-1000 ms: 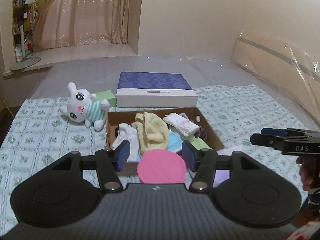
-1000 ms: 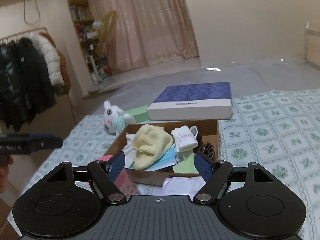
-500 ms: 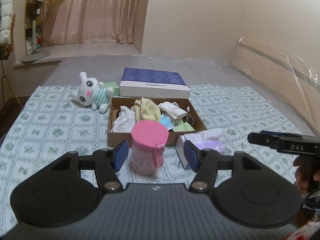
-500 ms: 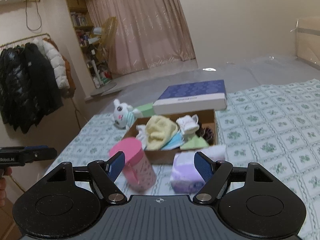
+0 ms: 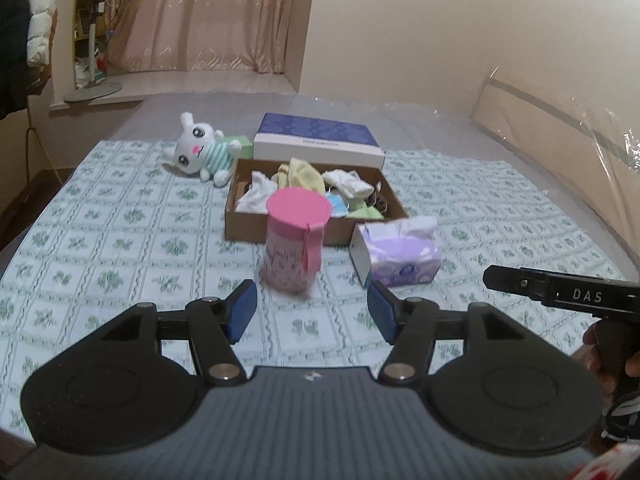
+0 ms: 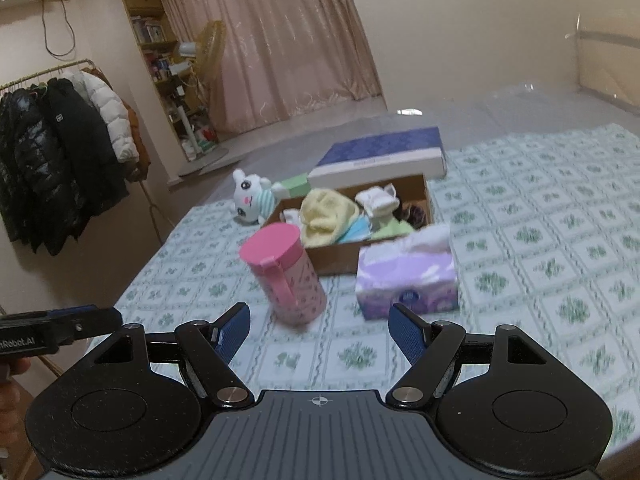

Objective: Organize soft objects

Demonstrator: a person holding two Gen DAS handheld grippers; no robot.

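On the bed (image 5: 120, 216), covered by a green-patterned sheet, sits an open cardboard box (image 5: 280, 228), landmark for everything else. Inside the box: a heap of soft items, a yellow cloth (image 5: 304, 174) on top in the middle, white socks (image 5: 348, 182) to its right, a white cloth (image 5: 256, 196) at the left end, blue and green pieces (image 5: 352, 208) toward the front right. Just behind the box, touching or nearly touching its far wall, a blue-and-white flat box (image 5: 318, 142). Behind the box's left corner, a white bunny plush (image 5: 200, 152) in a striped shirt lies on the sheet, with a green block (image 5: 240, 145) beside it. In front of the box, a pink lidded cup (image 5: 294, 240) stands upright, handle facing the cameras. In front of the box's right corner, a purple tissue pack (image 5: 396, 254) with a white tissue sticking out, near the cup but apart.

Left gripper (image 5: 312, 310) hangs in front of the cup, jaws apart, nothing between them, not touching anything; the jaws have just been opening. Right gripper (image 6: 320, 326) likewise in front of cup and tissue pack, jaws wide, empty. Each gripper shows at the edge of the other's view: right gripper (image 5: 560, 292) at the right of the left wrist view, left gripper (image 6: 60, 326) at the left of the right wrist view. The right wrist view is somewhat blurred.
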